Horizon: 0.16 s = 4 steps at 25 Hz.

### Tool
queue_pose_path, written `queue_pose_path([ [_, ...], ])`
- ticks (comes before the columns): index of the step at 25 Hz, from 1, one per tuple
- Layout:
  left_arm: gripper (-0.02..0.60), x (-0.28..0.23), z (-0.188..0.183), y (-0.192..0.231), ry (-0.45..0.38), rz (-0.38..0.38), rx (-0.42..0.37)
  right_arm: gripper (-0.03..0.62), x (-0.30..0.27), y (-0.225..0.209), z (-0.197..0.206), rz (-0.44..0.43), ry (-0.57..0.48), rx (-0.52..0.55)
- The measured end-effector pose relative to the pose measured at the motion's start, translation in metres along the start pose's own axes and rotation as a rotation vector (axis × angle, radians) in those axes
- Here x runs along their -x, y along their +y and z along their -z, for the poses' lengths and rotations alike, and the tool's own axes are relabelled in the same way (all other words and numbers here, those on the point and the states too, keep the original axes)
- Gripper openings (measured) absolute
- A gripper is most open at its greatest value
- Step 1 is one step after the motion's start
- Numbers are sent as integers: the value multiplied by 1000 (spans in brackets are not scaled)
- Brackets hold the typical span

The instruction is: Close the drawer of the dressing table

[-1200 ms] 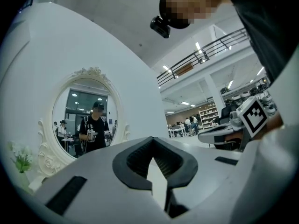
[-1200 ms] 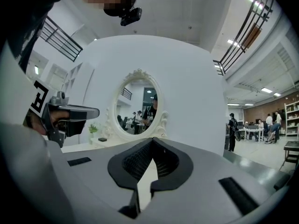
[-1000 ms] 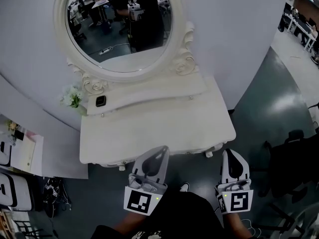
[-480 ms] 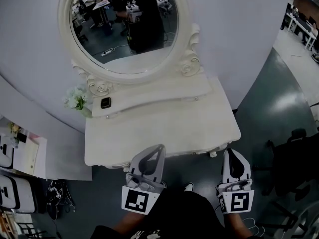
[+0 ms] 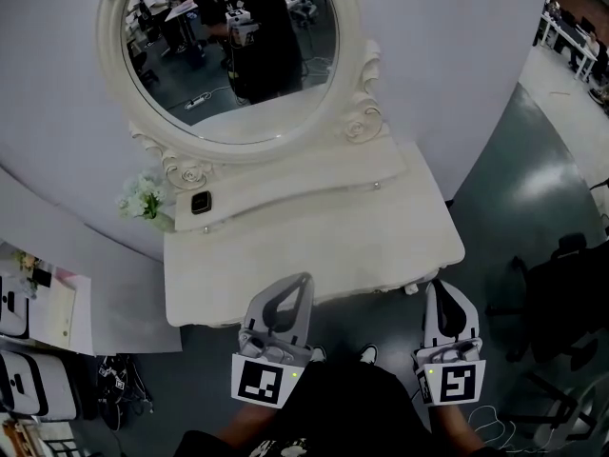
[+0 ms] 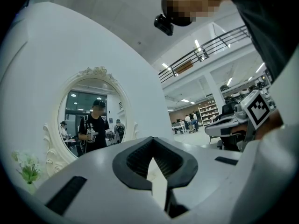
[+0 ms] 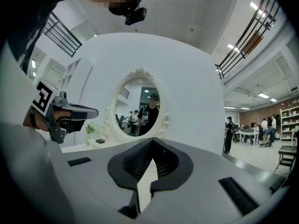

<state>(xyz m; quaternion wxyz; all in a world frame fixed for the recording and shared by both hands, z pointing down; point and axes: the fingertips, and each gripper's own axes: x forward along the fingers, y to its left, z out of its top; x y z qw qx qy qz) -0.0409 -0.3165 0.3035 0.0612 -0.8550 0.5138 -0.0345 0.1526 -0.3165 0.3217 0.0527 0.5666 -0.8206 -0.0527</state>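
The white dressing table (image 5: 314,246) with its oval mirror (image 5: 228,46) stands against the curved wall. From above I cannot see its front face or any drawer under the top. Two small knobs (image 5: 376,186) show on the raised shelf. My left gripper (image 5: 303,280) is held level, shut and empty, with its tip over the top's front edge. My right gripper (image 5: 443,287) is also shut and empty, just off the table's front right corner. In the left gripper view the left gripper (image 6: 153,139) faces the mirror, and in the right gripper view the right gripper (image 7: 153,141) does too.
A small flower bunch (image 5: 143,198) and a dark square object (image 5: 200,203) sit on the shelf's left end. White boards (image 5: 57,303) and bags (image 5: 29,388) lie on the floor at left. A dark office chair (image 5: 571,293) stands at right. My shoes (image 5: 366,353) are near the table.
Both grippers have edged a little forward toward the table's front, with their jaws still shut. The view has shifted slightly over the table.
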Motion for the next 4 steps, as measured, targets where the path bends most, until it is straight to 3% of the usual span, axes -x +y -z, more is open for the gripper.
queue_pose_path([
  [4,3,-2,0,5,-5,2,1,-2,-5,1,1,6,0,-4],
])
